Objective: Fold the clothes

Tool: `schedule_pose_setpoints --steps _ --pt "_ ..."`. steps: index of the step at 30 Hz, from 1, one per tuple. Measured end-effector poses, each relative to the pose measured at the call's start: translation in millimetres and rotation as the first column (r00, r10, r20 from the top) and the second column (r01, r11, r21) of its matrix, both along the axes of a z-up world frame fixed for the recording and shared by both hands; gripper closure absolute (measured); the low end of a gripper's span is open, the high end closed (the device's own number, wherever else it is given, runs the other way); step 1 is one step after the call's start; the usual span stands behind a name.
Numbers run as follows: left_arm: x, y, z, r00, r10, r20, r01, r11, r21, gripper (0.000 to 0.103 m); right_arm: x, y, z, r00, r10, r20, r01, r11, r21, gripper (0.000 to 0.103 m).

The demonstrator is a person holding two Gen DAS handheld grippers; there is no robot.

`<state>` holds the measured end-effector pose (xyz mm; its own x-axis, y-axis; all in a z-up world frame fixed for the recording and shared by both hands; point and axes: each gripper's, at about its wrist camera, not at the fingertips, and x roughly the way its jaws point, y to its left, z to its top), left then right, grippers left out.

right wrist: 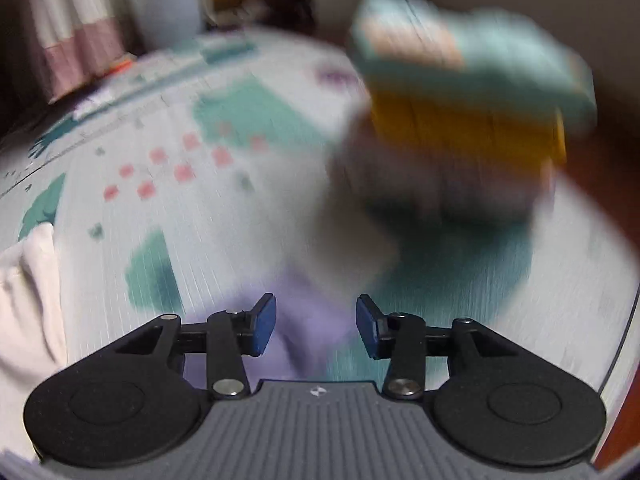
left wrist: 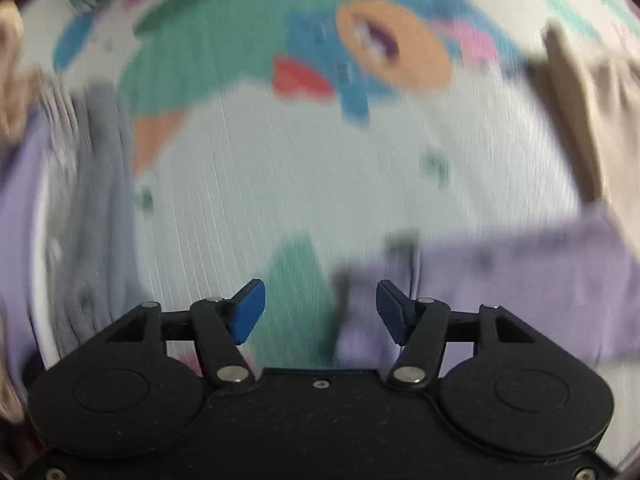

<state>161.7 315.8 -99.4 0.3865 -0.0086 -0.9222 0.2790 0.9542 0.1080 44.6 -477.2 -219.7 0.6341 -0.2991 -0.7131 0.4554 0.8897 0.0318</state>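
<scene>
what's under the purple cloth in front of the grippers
The purple cloth lies on a patterned bedsheet, pale with green, blue and orange shapes. The sheet shows all around it; what sits directly beneath the cloth is covered, and motion blur hides finer detail.

You had a lilac garment [left wrist: 520, 280] spread flat on the patterned surface, reaching in from three o'clock toward the lower middle of your left wrist view, its edge ending near six o'clock. In your right wrist view the same lilac cloth [right wrist: 312, 320] lay at six o'clock. A stack of folded clothes [right wrist: 460, 120], pale teal over mustard over grey, sat at one o'clock, blurred.
</scene>
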Motion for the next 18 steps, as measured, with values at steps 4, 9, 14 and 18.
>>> schedule_pose_setpoints --steps 4,9,14,18 --pt "34 -51 19 0.998 -0.045 0.044 0.052 0.984 -0.171 0.042 66 57 17 0.943 0.327 0.062 -0.33 0.942 0.063 0.056" --pt "70 -134 21 0.988 -0.141 0.058 0.153 0.911 -0.383 0.042 154 123 -12 0.857 0.511 0.064 -0.506 0.813 0.286 0.044" --pt "95 -175 -10 0.994 -0.108 0.008 0.099 0.867 -0.488 0.044 191 136 -46 0.854 0.518 0.048 -0.491 0.772 0.404 0.046" --pt "96 -180 -18 0.99 -0.137 -0.034 0.092 0.81 -0.579 0.096 195 130 -59 0.845 0.524 0.111 -0.497 0.69 0.527 0.097"
